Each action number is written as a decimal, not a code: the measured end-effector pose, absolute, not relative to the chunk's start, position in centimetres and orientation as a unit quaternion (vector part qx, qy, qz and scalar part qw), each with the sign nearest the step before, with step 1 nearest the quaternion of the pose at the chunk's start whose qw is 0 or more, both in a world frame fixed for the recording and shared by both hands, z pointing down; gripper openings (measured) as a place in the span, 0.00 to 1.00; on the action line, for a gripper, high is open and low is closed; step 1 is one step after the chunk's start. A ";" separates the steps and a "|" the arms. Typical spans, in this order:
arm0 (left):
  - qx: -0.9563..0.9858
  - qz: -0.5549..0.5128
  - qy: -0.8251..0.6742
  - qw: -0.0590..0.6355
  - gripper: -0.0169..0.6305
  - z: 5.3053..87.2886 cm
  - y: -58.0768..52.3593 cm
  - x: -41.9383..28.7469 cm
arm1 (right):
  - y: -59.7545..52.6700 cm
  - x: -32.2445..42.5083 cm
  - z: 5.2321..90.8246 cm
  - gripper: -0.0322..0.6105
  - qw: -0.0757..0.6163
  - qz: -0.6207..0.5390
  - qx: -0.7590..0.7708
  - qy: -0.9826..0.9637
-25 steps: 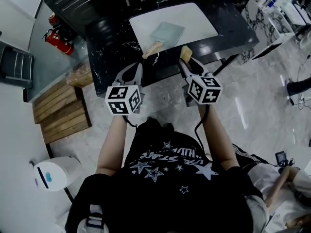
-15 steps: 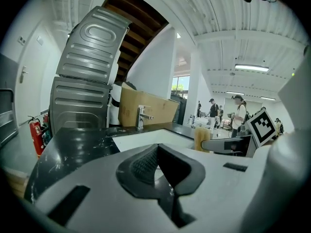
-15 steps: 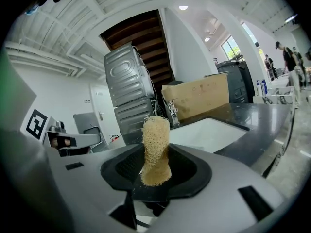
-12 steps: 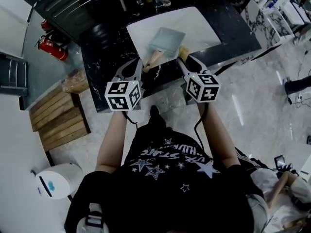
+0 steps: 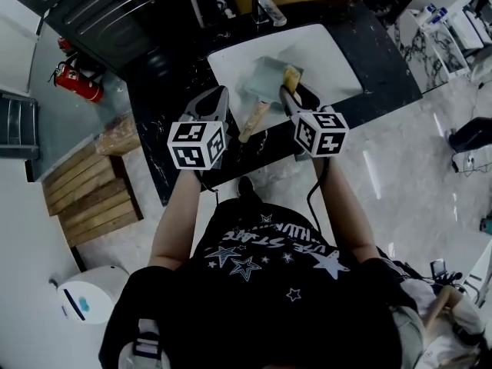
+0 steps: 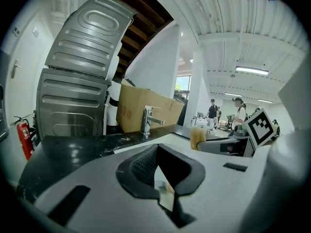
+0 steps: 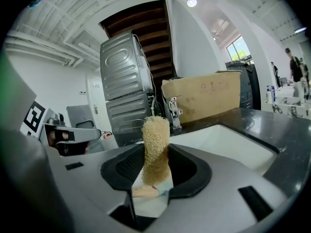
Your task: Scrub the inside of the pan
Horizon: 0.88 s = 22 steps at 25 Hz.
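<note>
The pan (image 5: 270, 74), upper middle of the head view, is pale grey-green with a light wooden handle. It lies in a white sink (image 5: 338, 48) set in a black counter (image 5: 165, 137) veined with white. The sponge (image 7: 155, 144) is coarse straw-yellow, while the left gripper (image 5: 217, 97) and right gripper (image 5: 292, 91) are grey with black pads and black-and-white square markers.

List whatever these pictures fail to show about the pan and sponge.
- Inside of the pan: in the head view it is too small to judge dirt, and the sponge covers part of it.
- Whether the sponge touches the pan: the head view looks from above, and in the right gripper view the body of the right hand-held gripper hides the pan.
</note>
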State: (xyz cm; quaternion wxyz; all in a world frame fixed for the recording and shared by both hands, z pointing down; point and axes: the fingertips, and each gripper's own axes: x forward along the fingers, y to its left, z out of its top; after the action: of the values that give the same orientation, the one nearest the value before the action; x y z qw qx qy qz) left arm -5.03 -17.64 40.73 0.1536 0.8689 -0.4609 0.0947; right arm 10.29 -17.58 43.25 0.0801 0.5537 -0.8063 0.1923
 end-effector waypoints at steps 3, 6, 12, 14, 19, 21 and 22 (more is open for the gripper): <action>0.874 0.097 -0.451 0.154 0.04 41.0 -19.2 -5.1 | -19.3 9.8 43.9 0.28 0.093 0.193 0.557 -0.802; 0.878 0.099 -0.441 0.160 0.04 41.7 -20.2 -5.0 | -20.7 9.5 44.8 0.28 0.109 0.195 0.563 -0.796; 0.880 0.103 -0.434 0.163 0.04 42.6 -21.7 -5.0 | -22.4 9.5 45.6 0.28 0.120 0.198 0.570 -0.789; 0.878 0.103 -0.437 0.165 0.04 42.6 -22.2 -5.1 | -22.9 9.6 45.8 0.28 0.124 0.199 0.569 -0.788; 0.870 0.106 -0.451 0.169 0.04 42.9 -23.6 -5.2 | -24.6 10.7 46.6 0.28 0.133 0.199 0.568 -0.788; 0.864 0.108 -0.460 0.174 0.04 43.2 -24.1 -5.3 | -25.4 11.1 47.2 0.28 0.140 0.202 0.563 -0.789; 0.860 0.110 -0.465 0.177 0.04 43.4 -24.4 -5.3 | -25.7 11.2 47.6 0.28 0.146 0.205 0.558 -0.791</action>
State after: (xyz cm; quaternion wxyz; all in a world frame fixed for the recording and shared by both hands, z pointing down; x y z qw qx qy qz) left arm -5.32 -24.36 43.44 0.1771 0.8603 -0.4651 0.1104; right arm 11.23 -25.73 47.61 0.1458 0.5584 -0.7906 0.2045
